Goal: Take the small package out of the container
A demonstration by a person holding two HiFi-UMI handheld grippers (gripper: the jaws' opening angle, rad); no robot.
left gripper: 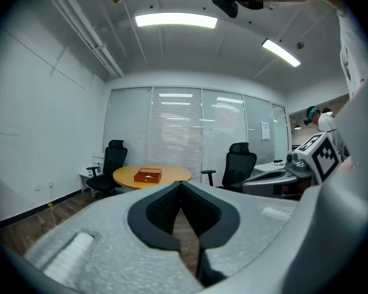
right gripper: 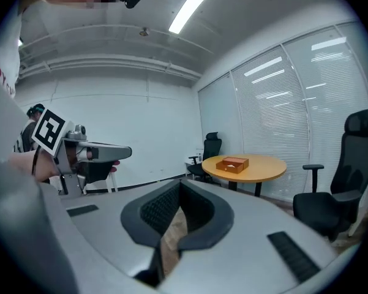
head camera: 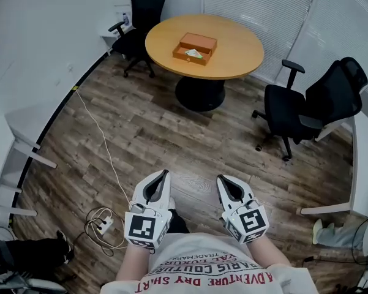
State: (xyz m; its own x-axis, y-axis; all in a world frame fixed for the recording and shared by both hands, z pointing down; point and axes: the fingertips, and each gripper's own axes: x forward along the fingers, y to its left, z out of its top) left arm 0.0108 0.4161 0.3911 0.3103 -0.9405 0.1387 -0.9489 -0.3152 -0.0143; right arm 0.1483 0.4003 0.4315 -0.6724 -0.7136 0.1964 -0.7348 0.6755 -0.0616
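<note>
Small package (head camera: 194,53) barely visible in container (head camera: 184,58)

Pretty clearly an office, looks like a small meeting room. There's a round wooden counter (head camera: 236,54) on a black pedestal, with black swivel chairs with armrests near it, one chair (head camera: 141,17) by the white wall and another chair (head camera: 306,106) off to the side. Tall white blinds (left gripper: 177,127) cover one whole side, and long strip lights (left gripper: 176,21) sit in the ceiling. The plank floor (head camera: 147,139) is wood-look, there are white desks (head camera: 360,158) at the edges, and a power strip (head camera: 104,225) lies on the floor with its cable running to the wall.
</note>
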